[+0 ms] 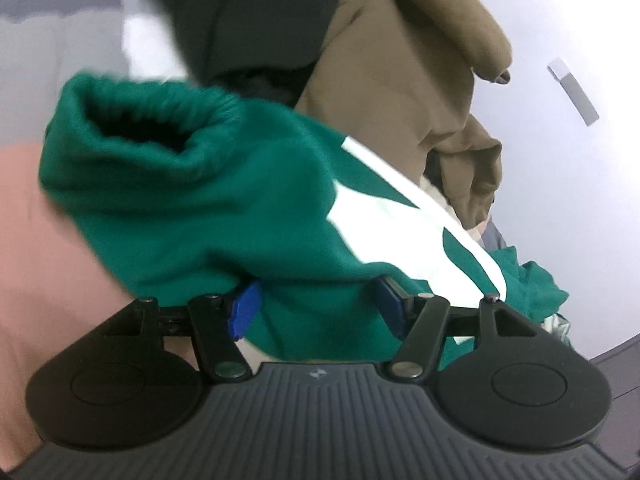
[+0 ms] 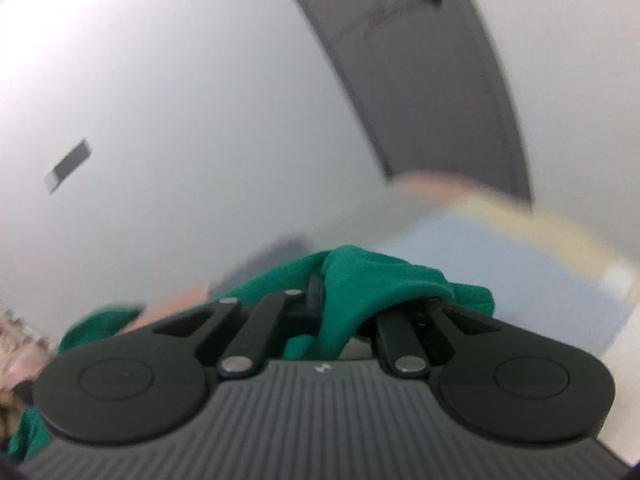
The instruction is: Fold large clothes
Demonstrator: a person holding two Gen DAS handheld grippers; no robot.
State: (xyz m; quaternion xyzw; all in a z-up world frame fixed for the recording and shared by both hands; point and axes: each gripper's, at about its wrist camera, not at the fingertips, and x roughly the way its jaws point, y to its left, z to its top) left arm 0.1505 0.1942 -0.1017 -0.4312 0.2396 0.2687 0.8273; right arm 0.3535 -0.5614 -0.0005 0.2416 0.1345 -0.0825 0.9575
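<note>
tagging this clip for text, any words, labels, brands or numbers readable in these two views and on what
No readable words or numbers in either view.
White shapes on the green garment: maybe big lettering, too cropped and folded to read.
Small pale emblem on each tongs body, left tongs and right tongs: a mark, no legible letters.
Grey plate on the wall: blank or too blurred.

A pink surface (image 1: 36, 240), seemingly a bed, is seen at the left of the left wrist view, and the green garment (image 1: 200, 200) with white markings is draped across it. Behind the garment, a brown garment (image 1: 392, 92) and a dark one (image 1: 248, 12) are piled. Whether these rest on the same surface cannot be told. In the right wrist view everything underneath is blurred.
</note>
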